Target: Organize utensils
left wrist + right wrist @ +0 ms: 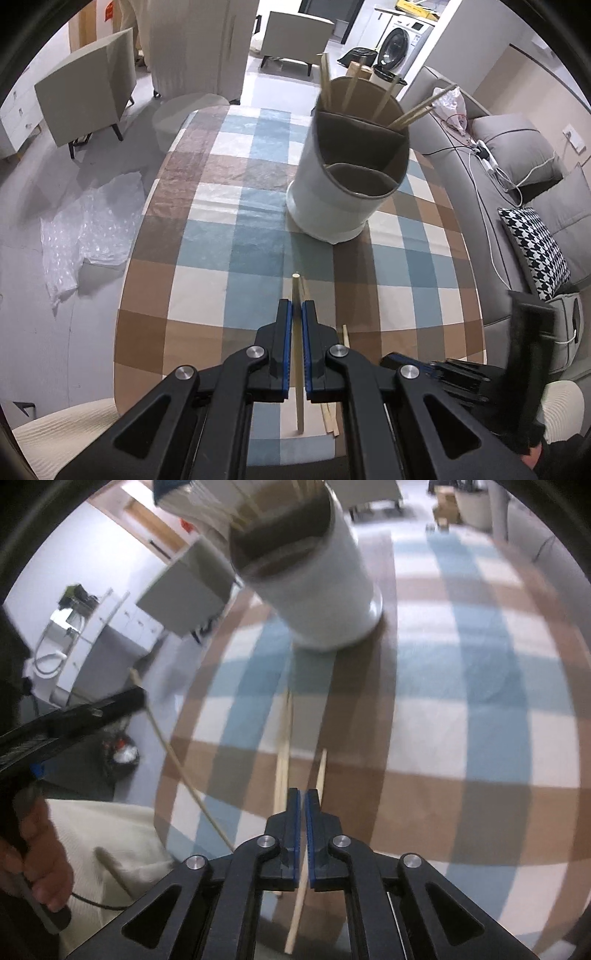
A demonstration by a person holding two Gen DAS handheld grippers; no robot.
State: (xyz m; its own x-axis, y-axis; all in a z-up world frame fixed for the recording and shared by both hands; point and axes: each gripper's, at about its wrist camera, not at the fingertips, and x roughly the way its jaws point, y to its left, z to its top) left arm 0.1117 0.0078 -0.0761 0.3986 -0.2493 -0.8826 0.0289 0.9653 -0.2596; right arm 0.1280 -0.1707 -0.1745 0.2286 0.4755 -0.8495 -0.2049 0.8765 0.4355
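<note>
A white round utensil holder (pixel 343 173) with brown inner compartments stands on the checked tablecloth (pixel 221 236). Several wooden chopsticks (pixel 349 90) stick out of its far compartment. My left gripper (pixel 296 306) is shut on a wooden chopstick (pixel 297 354) and holds it above the table, short of the holder. My right gripper (pixel 303 795) is shut on another chopstick (pixel 320 771) low over the cloth. The holder (pixel 314 576) is blurred ahead of it. Loose chopsticks (pixel 283 760) lie on the cloth. The left gripper (pixel 74 716) and its chopstick (pixel 173 753) show in the right wrist view.
A grey sofa (pixel 517 177) with cushions and cables runs along the table's right side. Bubble wrap (pixel 88 221) lies on the floor to the left. A grey cabinet (pixel 88 92) stands beyond it. More loose chopsticks (pixel 330 417) lie under my left gripper.
</note>
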